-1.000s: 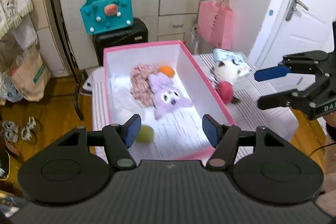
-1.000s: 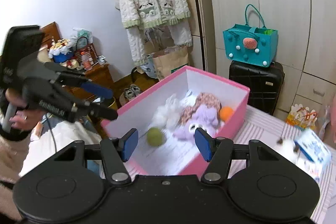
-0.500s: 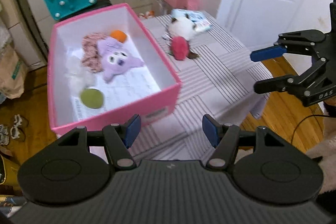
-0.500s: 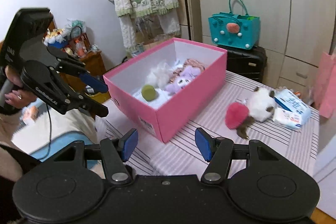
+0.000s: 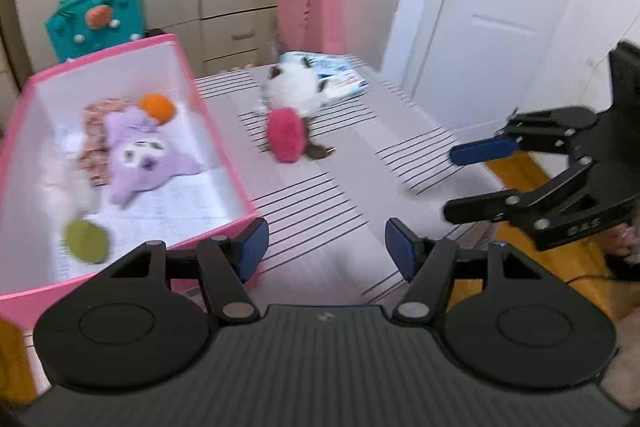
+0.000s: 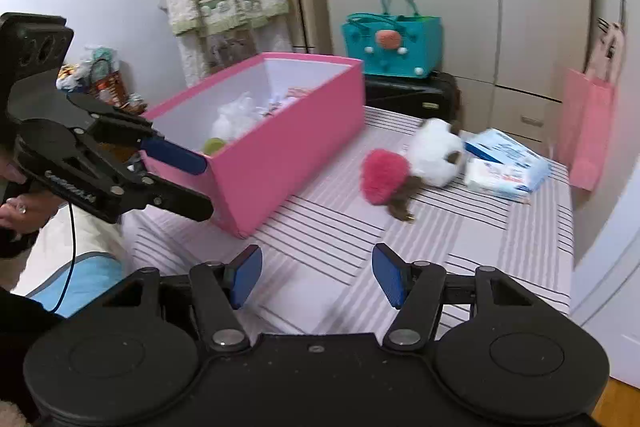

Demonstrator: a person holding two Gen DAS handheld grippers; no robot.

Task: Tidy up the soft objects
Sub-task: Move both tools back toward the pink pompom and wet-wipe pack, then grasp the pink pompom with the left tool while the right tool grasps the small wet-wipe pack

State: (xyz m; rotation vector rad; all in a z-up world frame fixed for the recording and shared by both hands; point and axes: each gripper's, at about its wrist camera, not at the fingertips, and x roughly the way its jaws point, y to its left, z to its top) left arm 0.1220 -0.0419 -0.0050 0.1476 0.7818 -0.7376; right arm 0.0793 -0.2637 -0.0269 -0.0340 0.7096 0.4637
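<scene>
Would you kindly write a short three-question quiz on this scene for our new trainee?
1. True or false: the purple plush lies inside the pink box.
2. Which lies on the striped table? A) green ball B) red fluffy toy C) orange ball
3. Fill in: both the left gripper and right gripper are ____ and hold nothing.

Key: 1 true; 2 B; 3 open.

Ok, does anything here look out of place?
Yes: the pink plush and white plush lie outside the pink box, on the striped table beside a tissue pack. Other soft toys are already inside.
</scene>
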